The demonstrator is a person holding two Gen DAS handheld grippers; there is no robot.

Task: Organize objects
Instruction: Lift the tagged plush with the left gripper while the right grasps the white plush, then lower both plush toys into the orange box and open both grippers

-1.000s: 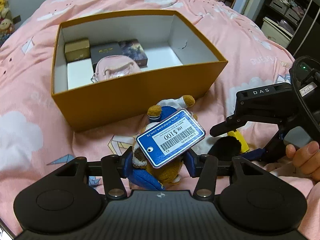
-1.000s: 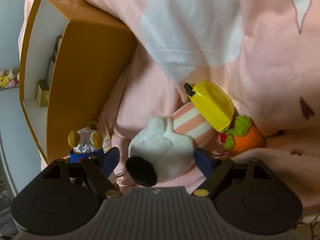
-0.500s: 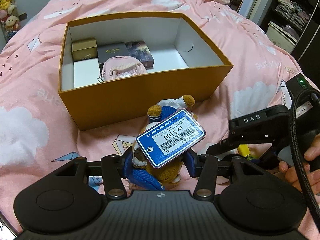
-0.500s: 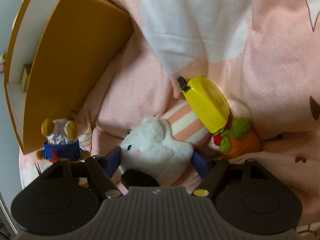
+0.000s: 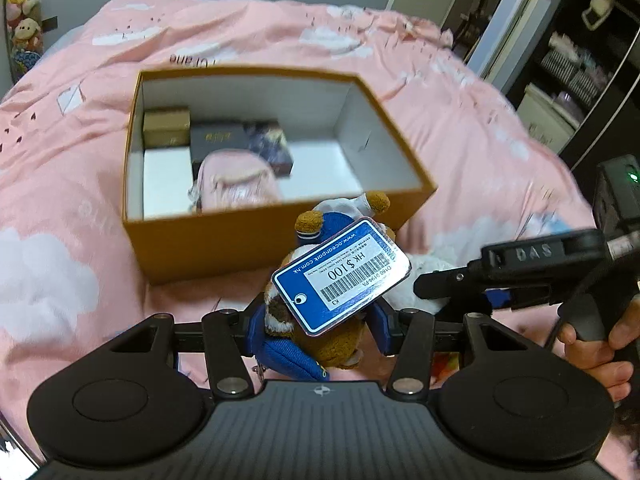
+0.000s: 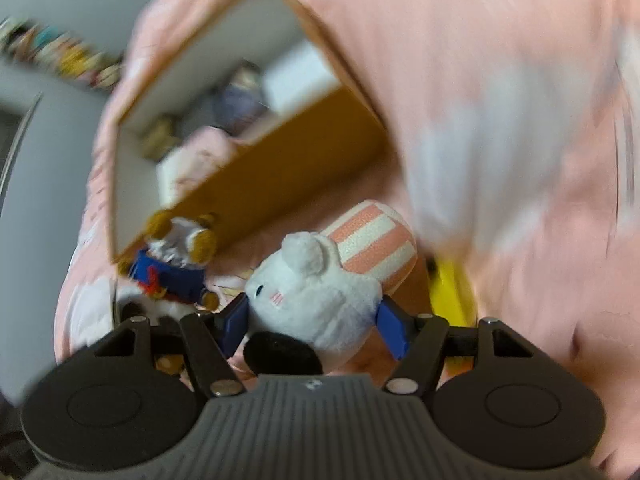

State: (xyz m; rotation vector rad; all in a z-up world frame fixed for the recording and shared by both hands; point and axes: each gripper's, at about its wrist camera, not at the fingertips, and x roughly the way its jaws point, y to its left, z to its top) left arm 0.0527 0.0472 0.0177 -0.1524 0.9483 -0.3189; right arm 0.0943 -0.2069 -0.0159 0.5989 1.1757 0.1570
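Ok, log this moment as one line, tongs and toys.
left tongs: shut on bear toy | right tongs: closing, white bunny toy between them | box: open on bed

A blue and white tag (image 5: 341, 276) hangs on the bear (image 5: 320, 332), just in front of the box (image 5: 276, 232). Its white panel reads "HK $ 100" in large print, with a barcode beside it and "K3" at 1 corner. Along the blue edge runs "www.oceanpark.com.hk". A code above the barcode looks like "D160 0194-PA", but it is too small to be sure.

Right of the tag, the black gripper body (image 5: 536, 256) bears raised letters "DAS".

On the pink bedcover (image 5: 192, 60) beyond the box, some lettering shows upside down, too blurred to read.
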